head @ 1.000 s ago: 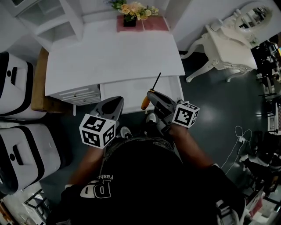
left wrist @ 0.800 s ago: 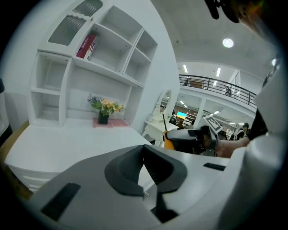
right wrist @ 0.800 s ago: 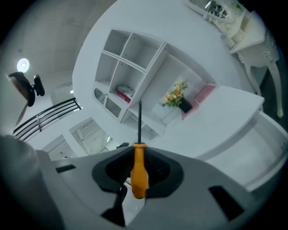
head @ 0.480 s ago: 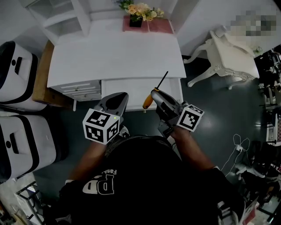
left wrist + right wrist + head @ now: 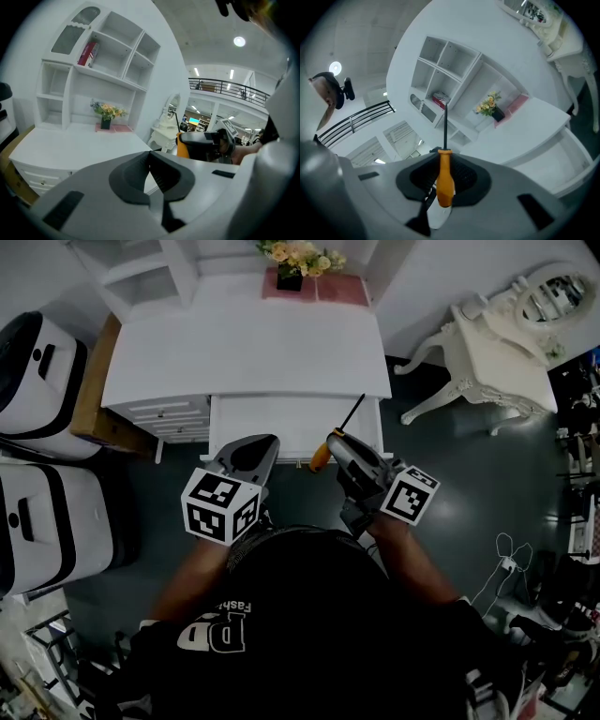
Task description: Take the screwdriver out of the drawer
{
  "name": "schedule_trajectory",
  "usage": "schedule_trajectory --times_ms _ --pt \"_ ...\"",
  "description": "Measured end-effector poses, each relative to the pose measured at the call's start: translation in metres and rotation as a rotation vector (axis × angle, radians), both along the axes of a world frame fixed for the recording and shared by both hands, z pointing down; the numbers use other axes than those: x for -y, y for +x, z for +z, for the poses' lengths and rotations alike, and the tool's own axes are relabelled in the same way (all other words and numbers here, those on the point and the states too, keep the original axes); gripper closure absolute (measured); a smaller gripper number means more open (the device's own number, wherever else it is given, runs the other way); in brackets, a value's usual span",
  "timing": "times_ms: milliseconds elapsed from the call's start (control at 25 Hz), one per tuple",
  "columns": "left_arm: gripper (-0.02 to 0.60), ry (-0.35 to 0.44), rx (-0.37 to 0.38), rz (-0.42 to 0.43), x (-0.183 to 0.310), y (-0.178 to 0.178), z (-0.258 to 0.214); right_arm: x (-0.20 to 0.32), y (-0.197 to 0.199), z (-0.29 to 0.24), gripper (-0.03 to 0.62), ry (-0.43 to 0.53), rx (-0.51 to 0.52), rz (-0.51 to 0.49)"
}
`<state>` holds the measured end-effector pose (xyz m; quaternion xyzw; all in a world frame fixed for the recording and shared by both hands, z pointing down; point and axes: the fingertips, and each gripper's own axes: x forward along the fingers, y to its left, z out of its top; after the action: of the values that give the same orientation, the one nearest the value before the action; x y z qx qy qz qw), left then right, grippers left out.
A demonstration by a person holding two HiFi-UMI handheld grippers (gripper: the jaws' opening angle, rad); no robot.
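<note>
White desk (image 5: 244, 348): set against a white wall, with a white open-shelf hutch (image 5: 93, 70) at its rear. A flower pot (image 5: 289, 281) stands on a pink mat (image 5: 337, 289). Floor (image 5: 450, 484): dark grey. White dressing table (image 5: 487, 343) with oval mirror (image 5: 553, 296): right of the desk. Round ceiling light (image 5: 239, 41): lit.

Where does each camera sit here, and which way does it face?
Head view: on the person's head, facing steeply down at the desk; the left tongs, right tongs, forearms and torso show.
Left gripper view: on the left tongs, looking along their shut, empty jaws toward the shelves.
Right gripper view: on the right tongs, looking along jaws shut on the screwdriver.
Shared: the flowers appear in all three.
</note>
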<state>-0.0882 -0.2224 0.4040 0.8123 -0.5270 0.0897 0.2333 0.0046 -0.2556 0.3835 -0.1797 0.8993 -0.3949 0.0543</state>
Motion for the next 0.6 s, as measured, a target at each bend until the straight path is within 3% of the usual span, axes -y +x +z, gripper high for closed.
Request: schedule_trajectory --times_ms 600 --pt "0.568 0.007 0.013 -0.009 -0.058 0.052 -0.004 -0.059 0.054 -0.006 0.519 0.002 0.028 -0.001"
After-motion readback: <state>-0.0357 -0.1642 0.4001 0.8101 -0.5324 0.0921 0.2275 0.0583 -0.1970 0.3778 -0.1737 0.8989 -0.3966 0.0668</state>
